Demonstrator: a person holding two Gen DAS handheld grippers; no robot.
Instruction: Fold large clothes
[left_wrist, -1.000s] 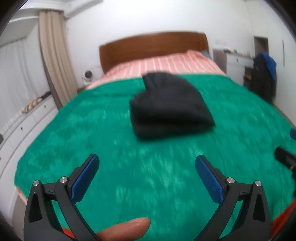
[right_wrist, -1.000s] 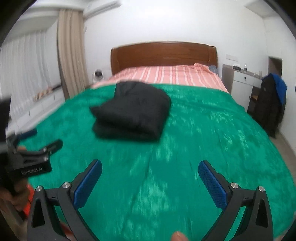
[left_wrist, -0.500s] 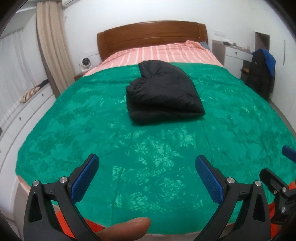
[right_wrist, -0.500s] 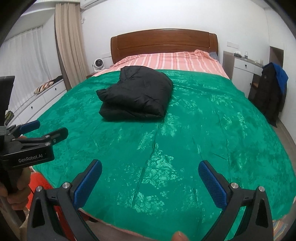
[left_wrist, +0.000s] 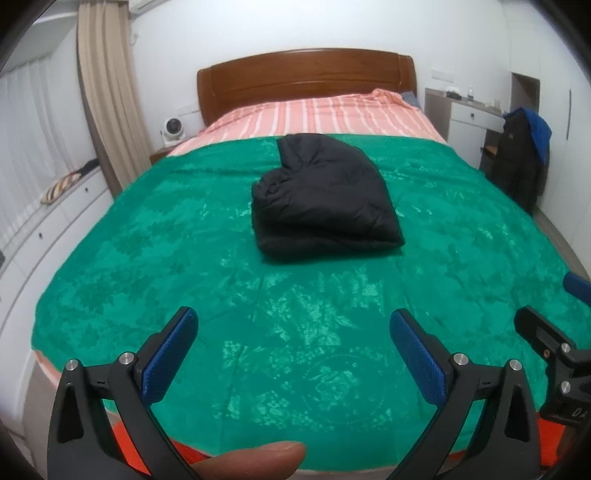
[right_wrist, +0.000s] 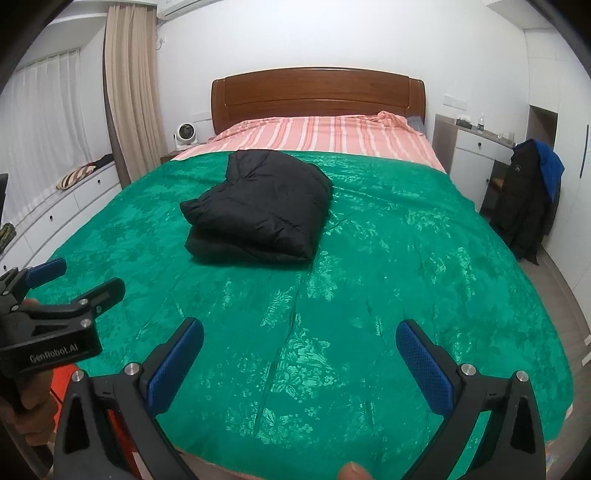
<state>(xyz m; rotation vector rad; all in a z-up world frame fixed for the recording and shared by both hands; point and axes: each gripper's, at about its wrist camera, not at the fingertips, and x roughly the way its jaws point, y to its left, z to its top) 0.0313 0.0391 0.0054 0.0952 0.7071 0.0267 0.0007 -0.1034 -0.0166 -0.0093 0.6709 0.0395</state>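
Left gripper (left_wrist: 293, 332): jaws spread wide, nothing between the blue pads (left_wrist: 168, 356), held above the foot edge of the green bedspread (left_wrist: 147, 236). Right gripper (right_wrist: 299, 343): jaws likewise spread wide, empty, above the same edge, at 3 o'clock of the left one.

Black jacket (left_wrist: 323, 201): folded into a compact stack, lying on the bedspread at 12 o'clock of the left gripper, well apart from both. In the right wrist view, at 11 o'clock (right_wrist: 258, 210). Top layer overhanging the lower layer at the near edge. Hood end toward the headboard (right_wrist: 317, 94).

Open bedspread on all sides of the jacket; widest bare stretch between the jacket and the foot edge. Far edge of the bedspread just behind the jacket, striped sheet (left_wrist: 321, 116) beyond it.

Room limits: white drawer unit (left_wrist: 48, 229) at 9 o'clock, dark coat on a chair (right_wrist: 526, 199) at 2 o'clock, near the bed's side edge.
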